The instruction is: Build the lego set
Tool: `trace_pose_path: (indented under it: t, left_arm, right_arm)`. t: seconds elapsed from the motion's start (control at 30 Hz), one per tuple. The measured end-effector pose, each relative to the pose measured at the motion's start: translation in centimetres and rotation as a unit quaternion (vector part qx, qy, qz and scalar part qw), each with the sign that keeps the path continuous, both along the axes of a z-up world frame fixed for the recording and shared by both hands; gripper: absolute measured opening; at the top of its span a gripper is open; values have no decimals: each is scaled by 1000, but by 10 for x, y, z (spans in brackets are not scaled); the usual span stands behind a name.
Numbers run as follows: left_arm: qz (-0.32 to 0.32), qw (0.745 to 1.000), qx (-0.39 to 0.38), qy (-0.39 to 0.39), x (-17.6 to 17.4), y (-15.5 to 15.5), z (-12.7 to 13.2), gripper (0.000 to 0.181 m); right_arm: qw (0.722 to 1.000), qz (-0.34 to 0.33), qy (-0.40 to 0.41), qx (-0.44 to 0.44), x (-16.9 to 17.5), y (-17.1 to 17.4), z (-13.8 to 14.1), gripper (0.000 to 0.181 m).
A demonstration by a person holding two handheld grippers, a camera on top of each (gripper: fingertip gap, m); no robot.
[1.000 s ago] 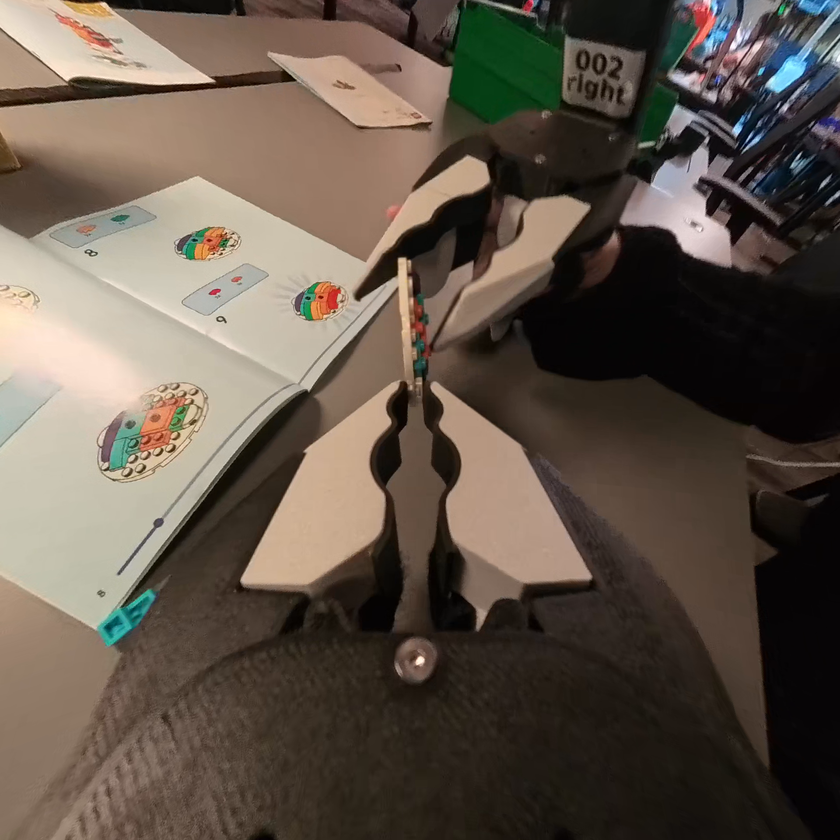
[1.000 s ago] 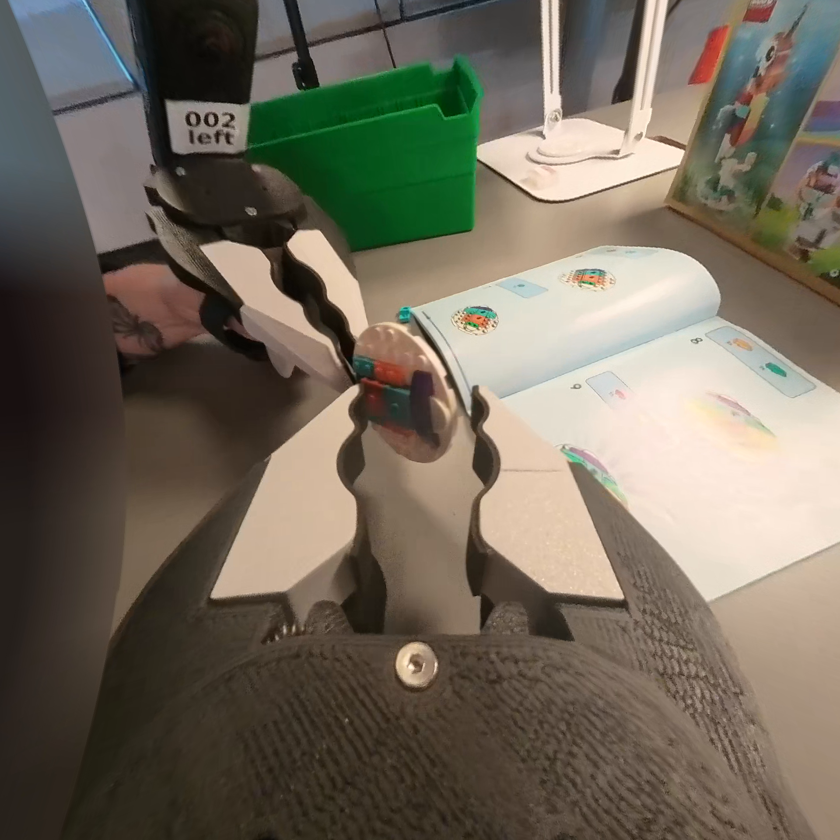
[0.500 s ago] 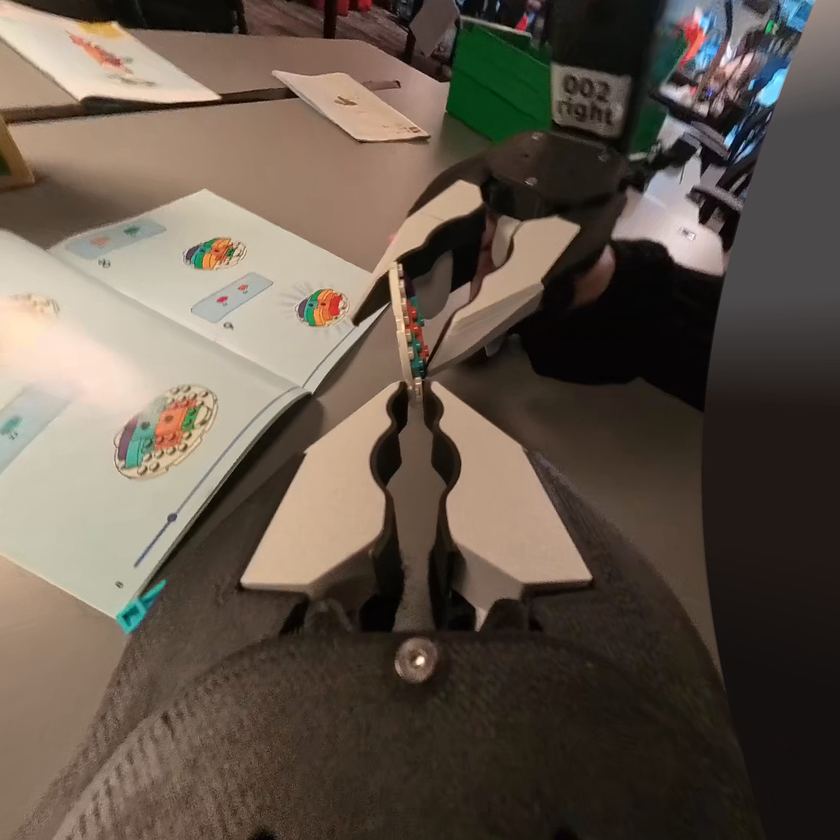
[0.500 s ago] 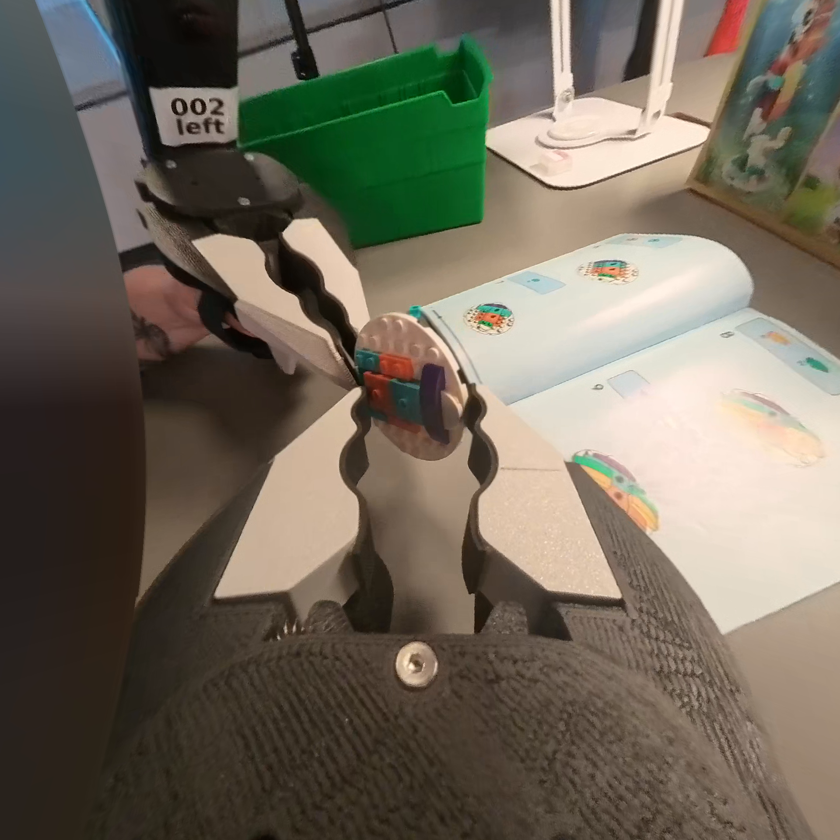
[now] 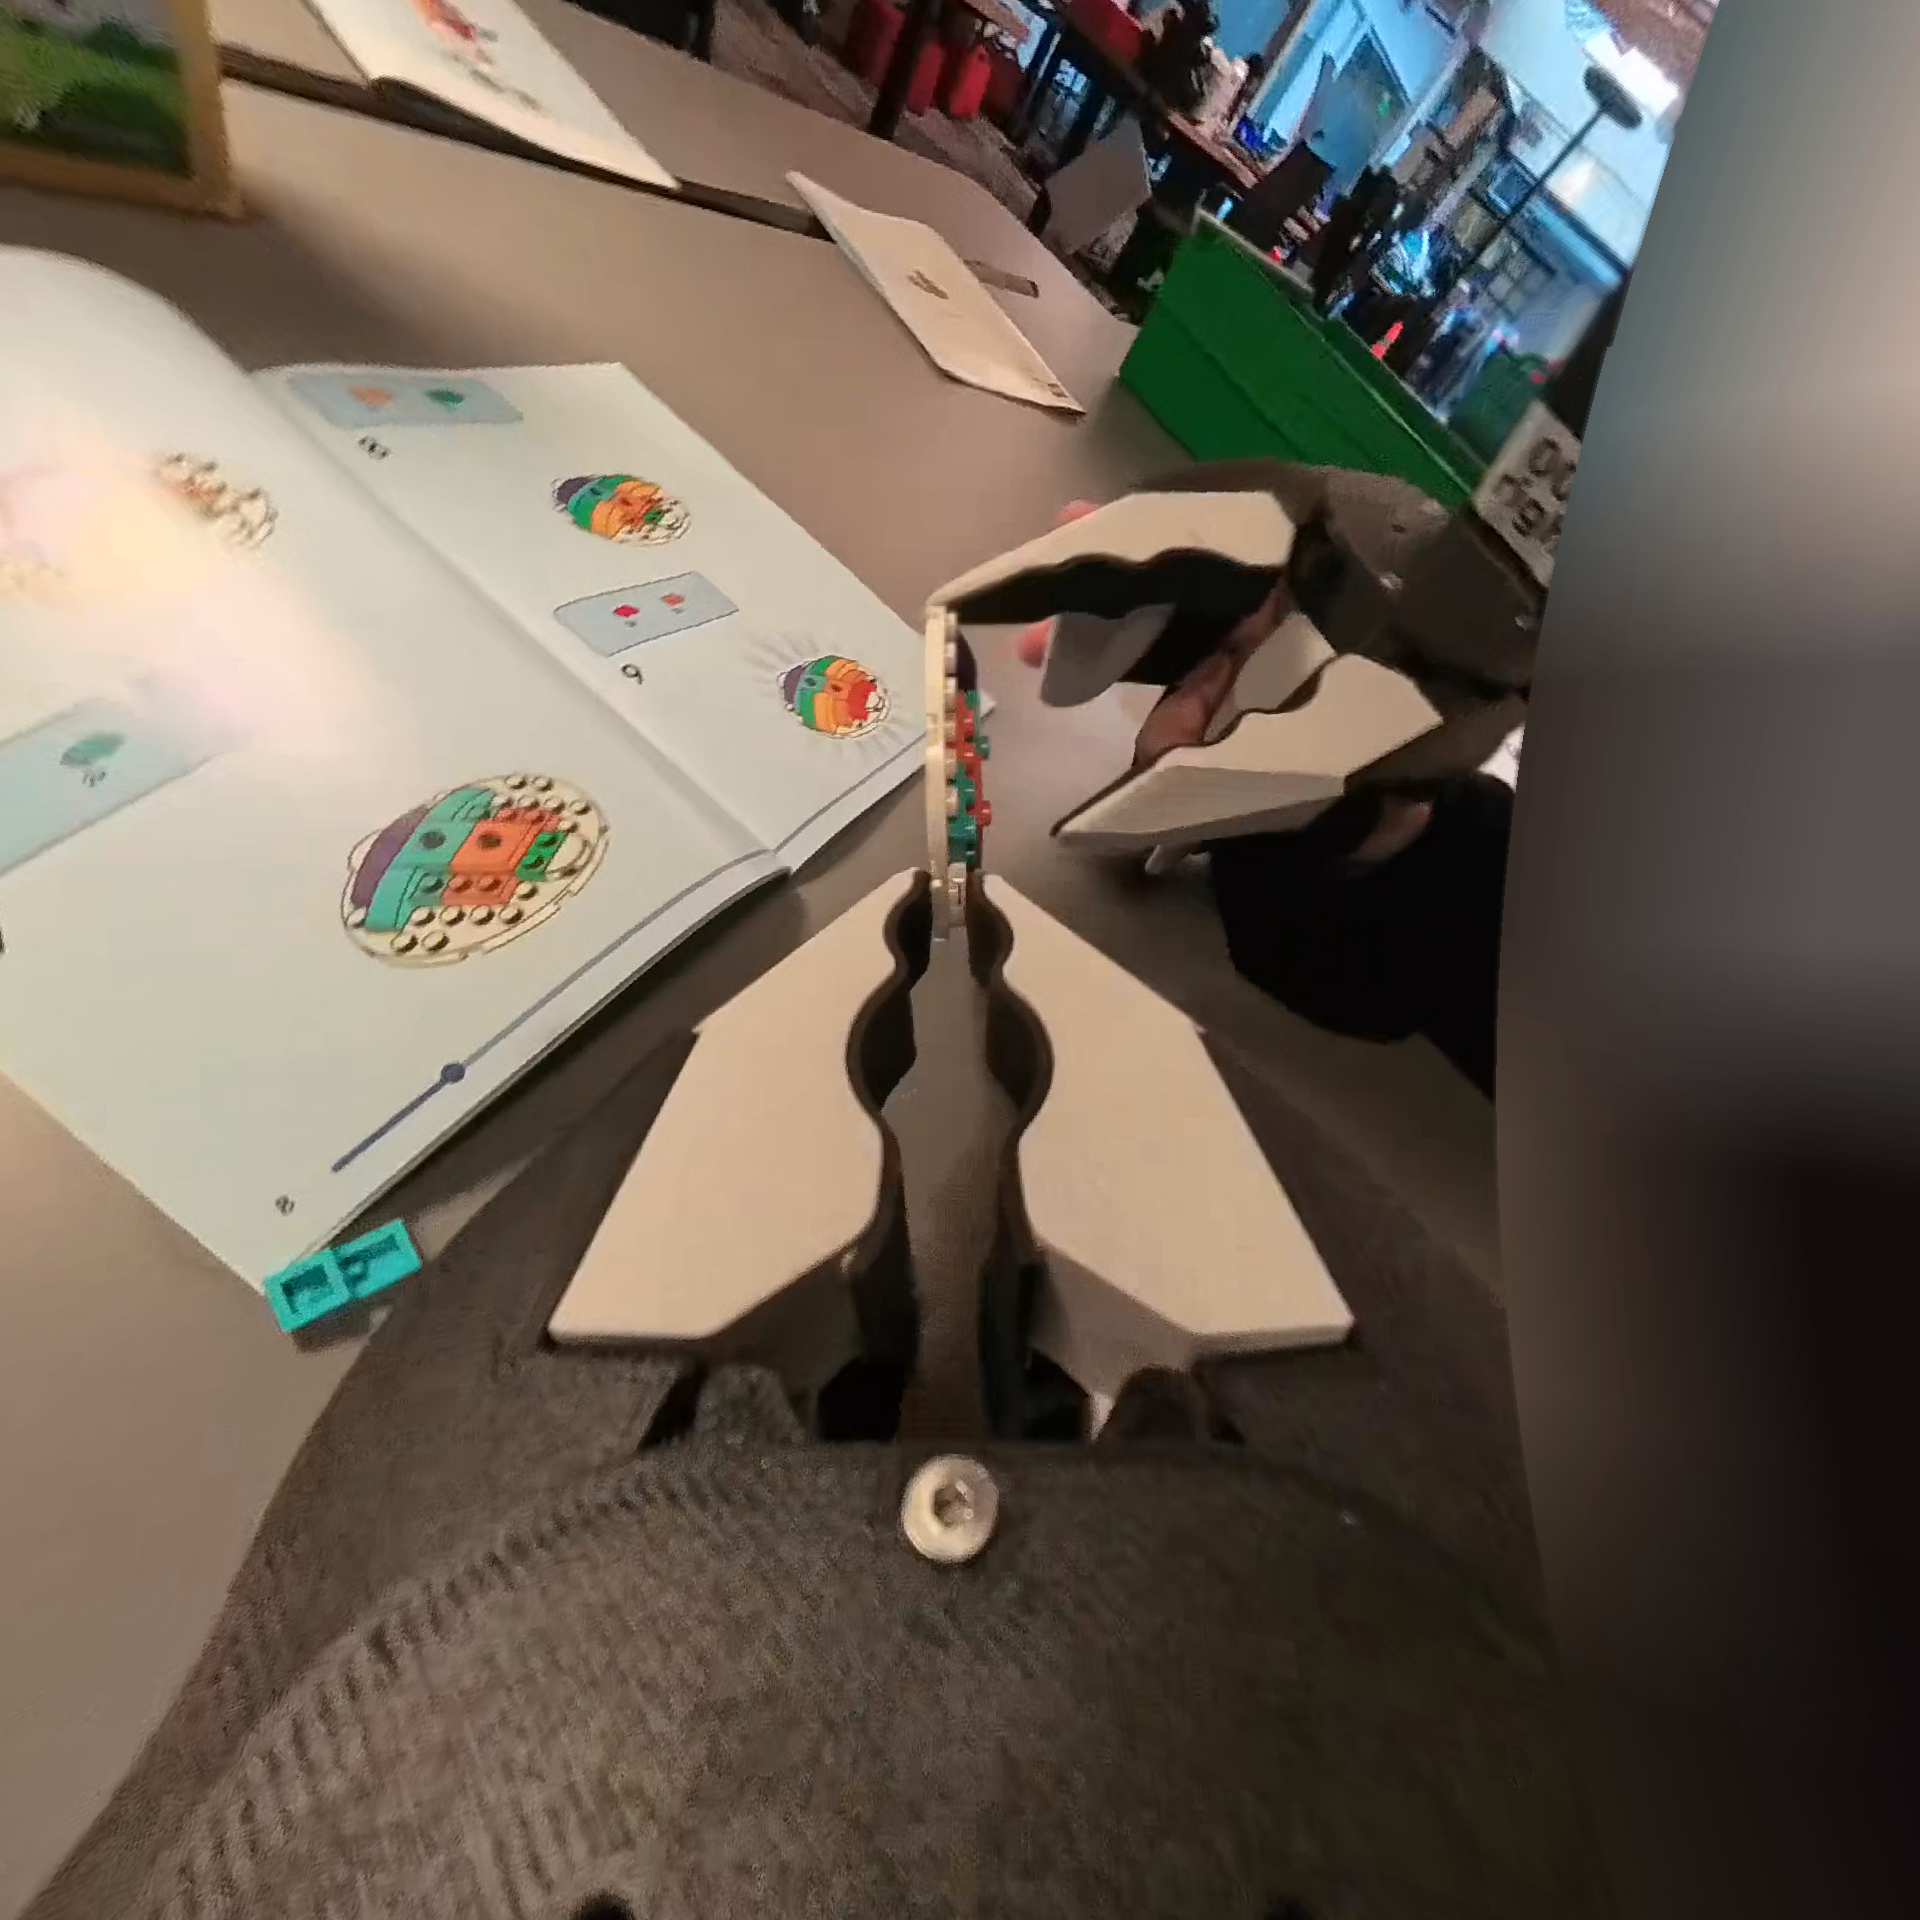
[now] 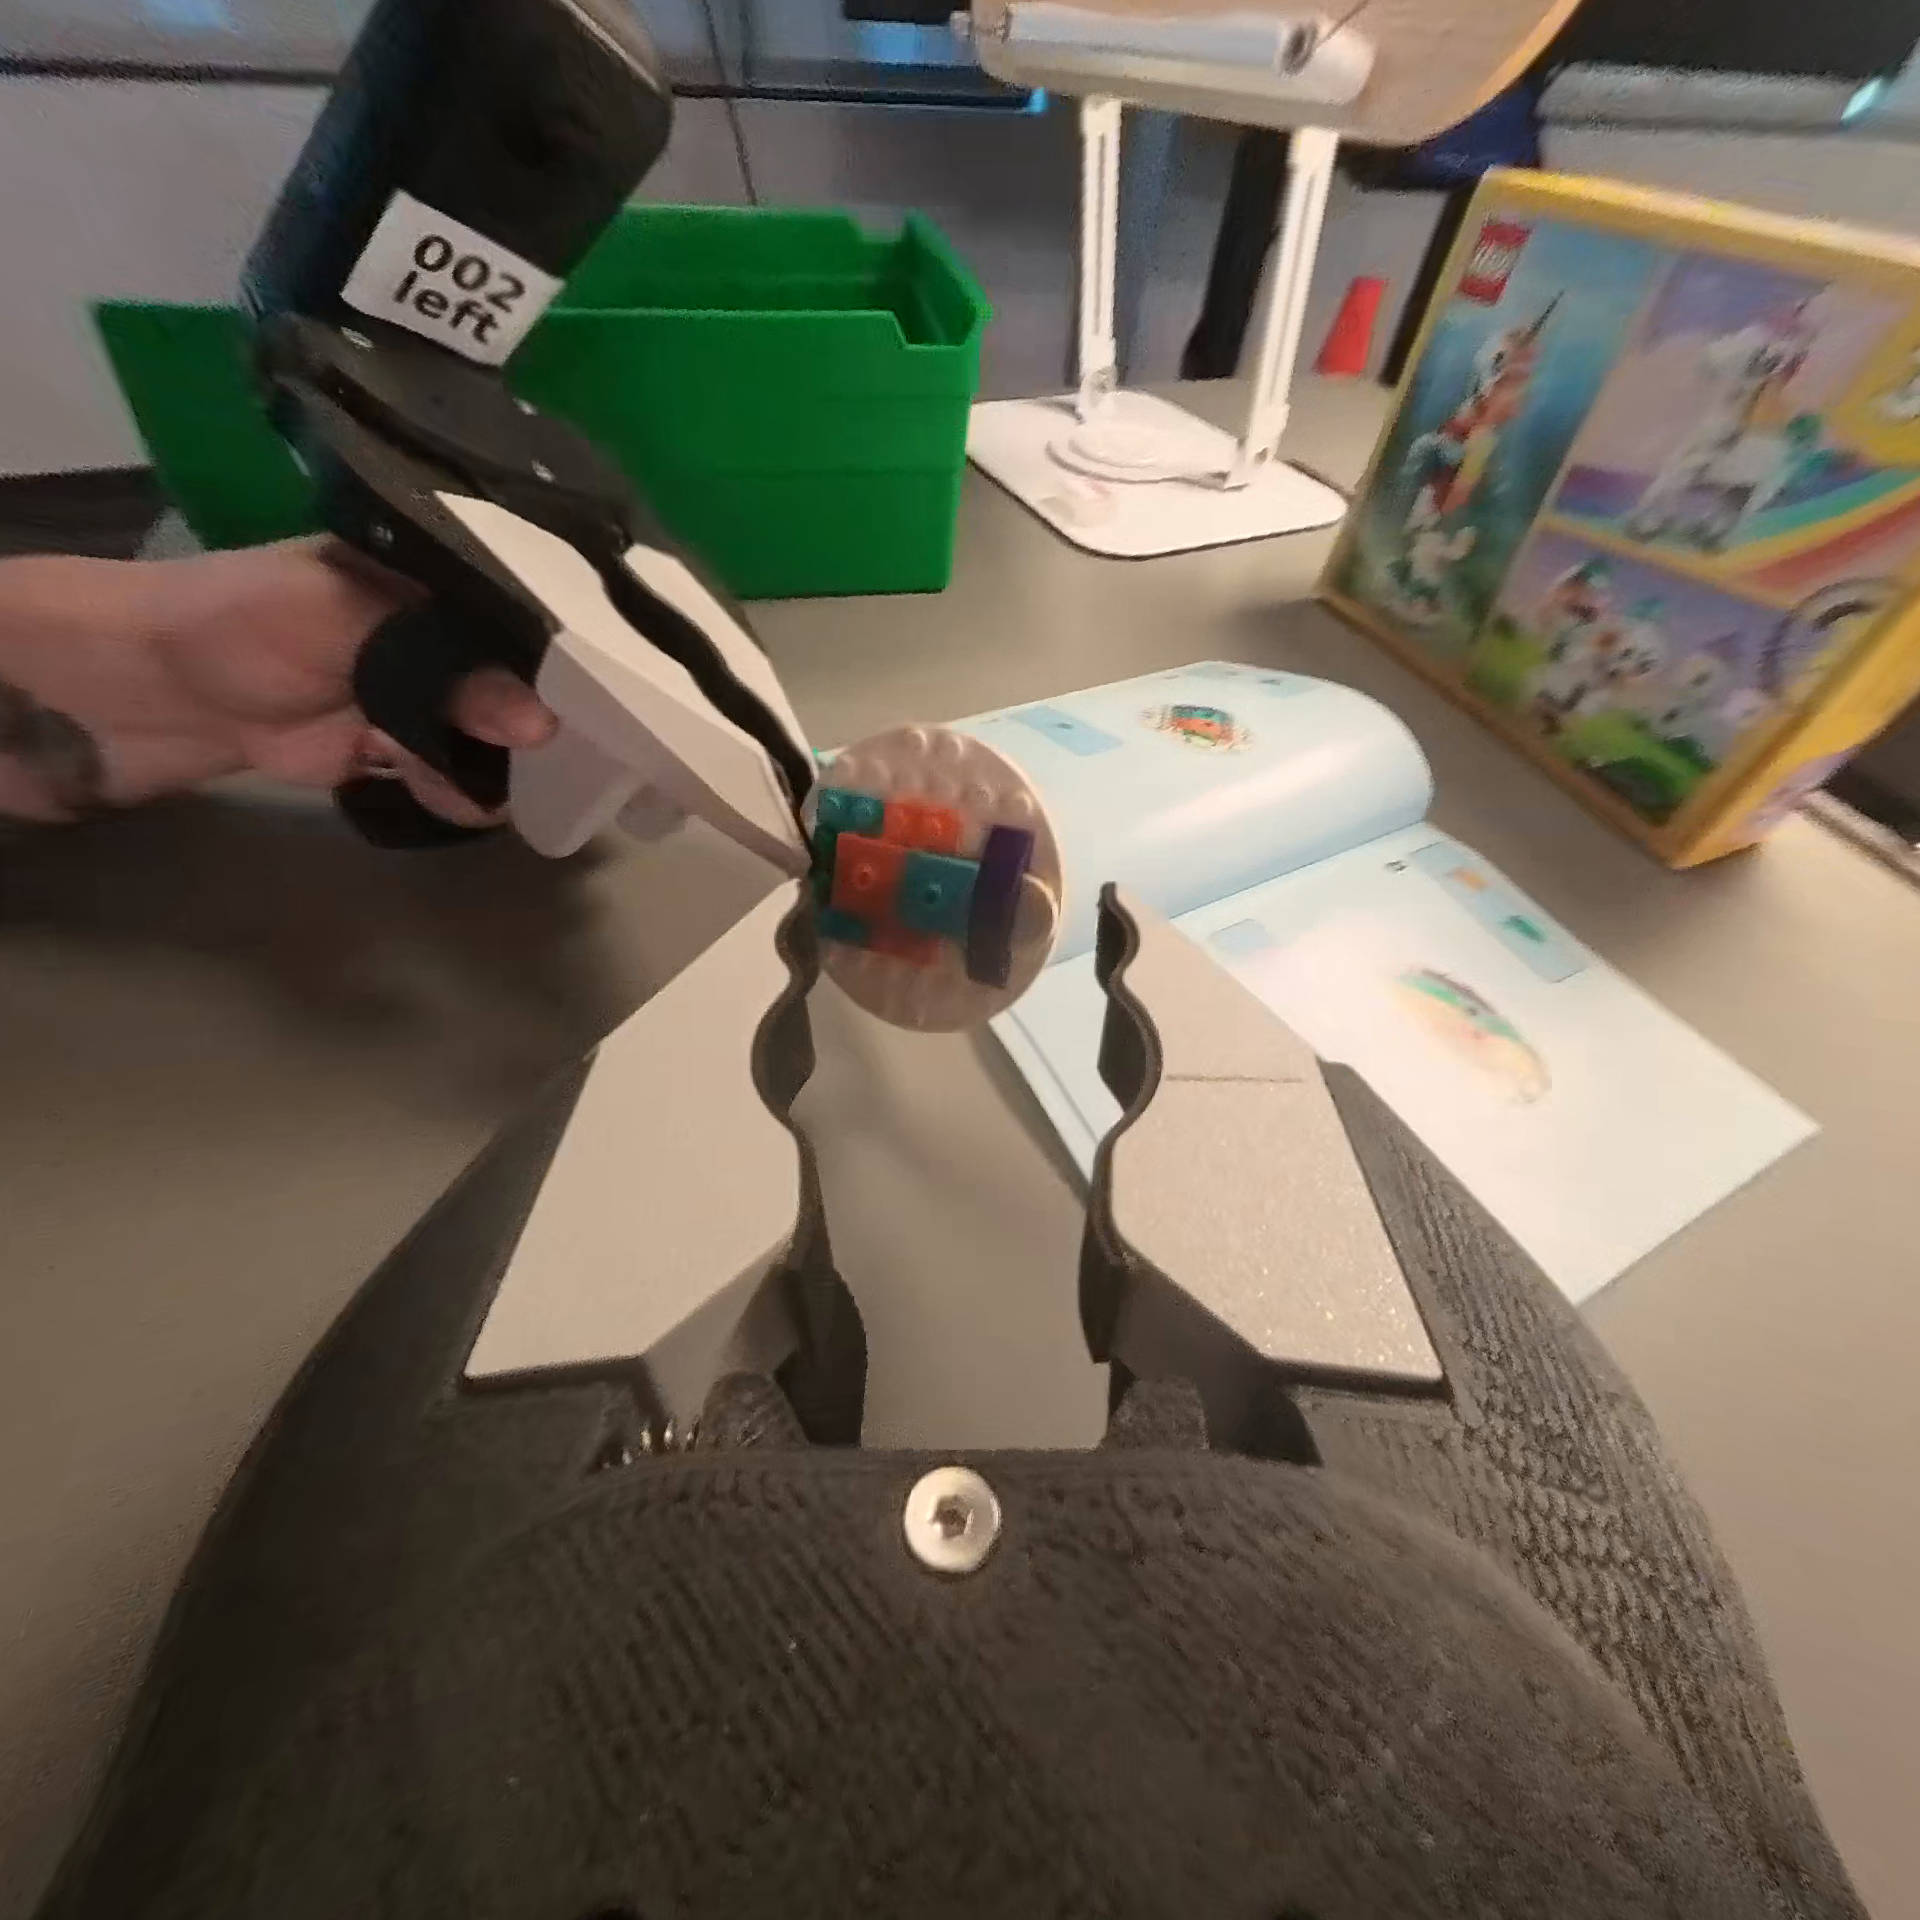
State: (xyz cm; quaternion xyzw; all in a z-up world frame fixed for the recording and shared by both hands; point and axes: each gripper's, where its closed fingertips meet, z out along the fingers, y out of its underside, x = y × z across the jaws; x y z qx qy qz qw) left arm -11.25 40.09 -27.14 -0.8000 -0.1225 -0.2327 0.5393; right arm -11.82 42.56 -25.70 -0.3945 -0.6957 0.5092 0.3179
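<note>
A round white plate [image 6: 914,997] carries teal, orange and purple bricks on its face. My left gripper [image 5: 948,896] is shut on the plate's rim and holds it upright above the table, where it shows edge-on [image 5: 941,727]. In the right wrist view the left gripper [image 6: 798,840] pinches the plate's left edge. My right gripper [image 6: 951,914] is open, and its jaws stand wider than the plate, just in front of it. In the left wrist view the right gripper [image 5: 997,722] has one fingertip at the plate's top. A loose teal brick [image 5: 343,1273] lies by the booklet's corner.
The open instruction booklet [image 5: 312,935] lies on the grey table [image 5: 727,343], also seen in the right wrist view [image 6: 1403,1039]. A green bin [image 6: 758,416], a white lamp base [image 6: 1153,488] and the set's box [image 6: 1662,520] stand behind. Papers [image 5: 935,291] lie farther off.
My right gripper's jaws have opened wider and let go of the plate's sides. The left gripper keeps its hold on the rim, and both grippers have swung round over the table.
</note>
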Motion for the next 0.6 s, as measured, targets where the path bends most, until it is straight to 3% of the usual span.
trace_pose_path:
  t: [0.13,0.2,0.3,0.47,0.6]
  left_arm:
    - [10,999,-8,-36,-2,0,-4,5]
    - [9,998,-10,-57,-1,1,-5,5]
    - [-4,997,-15,-70,2,0,-6,5]
    - [-30,997,-47,-43,9,-4,-13,5]
    - [-53,995,-78,-31,13,-11,-18,5]
  right_arm:
    - [995,-26,35,88,-3,-3,0,46]
    - [985,-14,70,155,1,-10,3,29]
    - [966,17,66,248,5,-19,-9,23]
    - [896,30,104,430,9,-13,-19,25]
    - [857,73,107,498,16,-18,-31,21]
